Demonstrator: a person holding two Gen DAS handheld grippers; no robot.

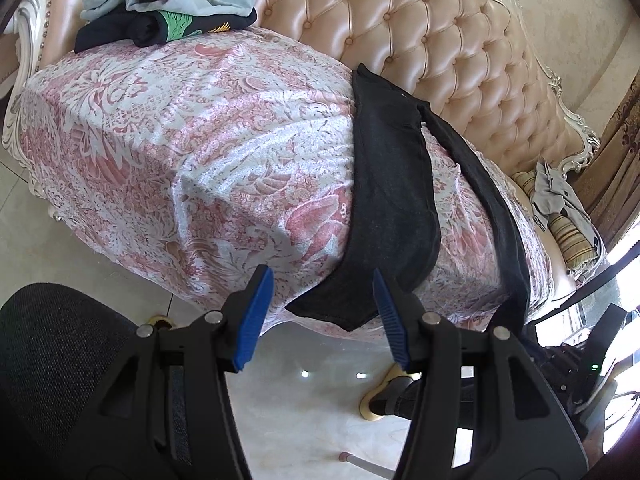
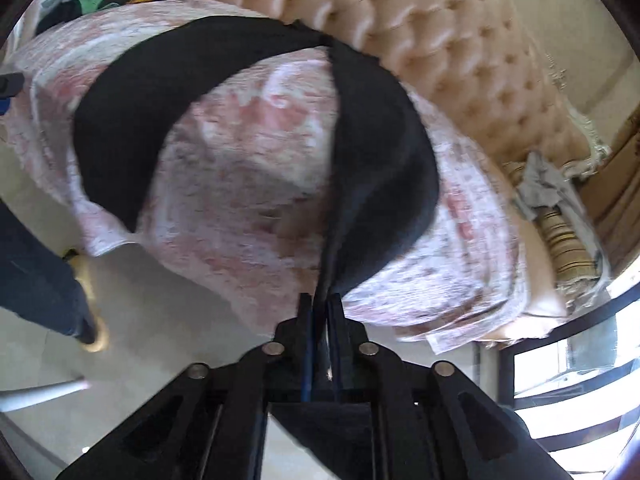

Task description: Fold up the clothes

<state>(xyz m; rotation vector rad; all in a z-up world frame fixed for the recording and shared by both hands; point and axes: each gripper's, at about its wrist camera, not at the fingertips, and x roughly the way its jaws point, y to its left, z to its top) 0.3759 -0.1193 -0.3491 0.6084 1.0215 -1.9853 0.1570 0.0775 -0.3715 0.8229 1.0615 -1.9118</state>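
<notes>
While draped in two legs over the patterned sofa cover [image 1: 180,152], dark trousers [image 1: 392,200], hem between right tool [image 2: 321,308] pads, left tool [image 1: 320,300] spread, empty.

Both grippers [image 1: 322,316] [image 2: 320,308] are black with silver rivets and ribbed blue fingers [image 1: 256,320]; the person wears dark trousers [image 2: 36,280].

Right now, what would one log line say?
left hand-held gripper: open, empty | right hand-held gripper: pinching black garment | surface: floral cover
</notes>
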